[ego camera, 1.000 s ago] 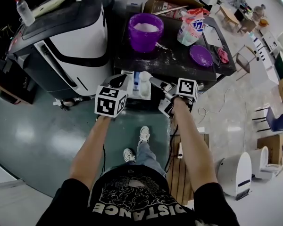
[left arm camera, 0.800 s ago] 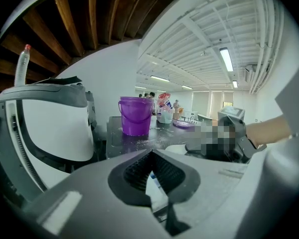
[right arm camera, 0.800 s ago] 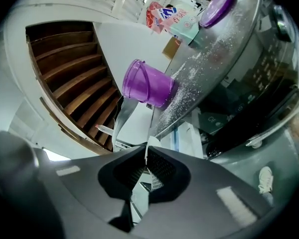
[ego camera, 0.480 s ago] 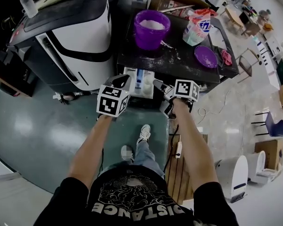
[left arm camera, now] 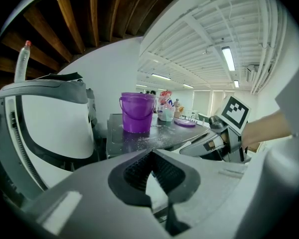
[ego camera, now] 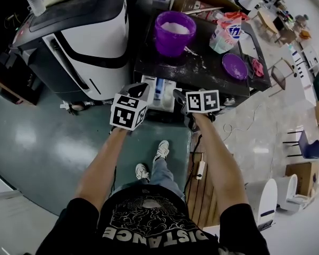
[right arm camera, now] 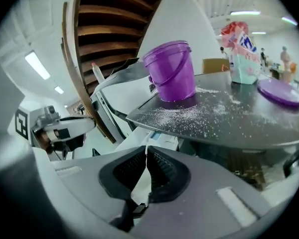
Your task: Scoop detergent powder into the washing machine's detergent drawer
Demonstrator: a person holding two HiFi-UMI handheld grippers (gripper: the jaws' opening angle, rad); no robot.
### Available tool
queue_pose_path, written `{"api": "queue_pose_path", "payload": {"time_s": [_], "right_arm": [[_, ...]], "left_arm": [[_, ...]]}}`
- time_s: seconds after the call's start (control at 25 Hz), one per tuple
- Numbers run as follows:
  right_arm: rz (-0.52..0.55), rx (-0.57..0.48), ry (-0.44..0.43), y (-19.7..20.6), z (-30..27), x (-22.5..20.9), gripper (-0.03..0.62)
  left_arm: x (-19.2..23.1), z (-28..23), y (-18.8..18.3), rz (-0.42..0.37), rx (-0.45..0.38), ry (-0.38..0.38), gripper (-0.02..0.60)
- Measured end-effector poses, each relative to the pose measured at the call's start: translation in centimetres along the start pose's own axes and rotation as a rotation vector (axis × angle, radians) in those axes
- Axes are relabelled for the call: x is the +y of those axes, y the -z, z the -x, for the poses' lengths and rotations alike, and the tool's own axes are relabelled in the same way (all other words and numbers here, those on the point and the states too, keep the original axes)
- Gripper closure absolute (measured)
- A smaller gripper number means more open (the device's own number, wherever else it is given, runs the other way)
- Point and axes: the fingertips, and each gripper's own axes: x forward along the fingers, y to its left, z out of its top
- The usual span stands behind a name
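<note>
Jaws together near powder-strewn tabletop (right arm camera: 229, 118)

Glossy dark green floor (ego camera: 37, 142) fills the left half of the head view, pale marbled floor (ego camera: 255, 121) the right. Slatted wooden board (ego camera: 199, 195) at lower centre. Blue chair (ego camera: 312, 137) at right edge, wooden tables (ego camera: 266, 17) at top right. Left gripper view: white wall (left arm camera: 109, 68), ribbed white ceiling, lit tube light (left arm camera: 228, 59), timber beams (left arm camera: 79, 14) upper left.
</note>
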Motion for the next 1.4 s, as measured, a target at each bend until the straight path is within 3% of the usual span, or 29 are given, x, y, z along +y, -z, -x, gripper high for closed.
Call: {"api": "queue_pose_path", "payload": {"time_s": [0.8,1.4], "right_arm": [[0.833,0.162,0.163,1.0,-1.0,2.2,0.56],[1.216,0.18,0.279,1.7,-1.0,2.9,0.561]], "left_arm": [[0.2,0.2,0.7,0.005,0.005,0.004,0.581],[0.6,0.4,0.5,0.013,-0.004,0.006,0.581]]}}
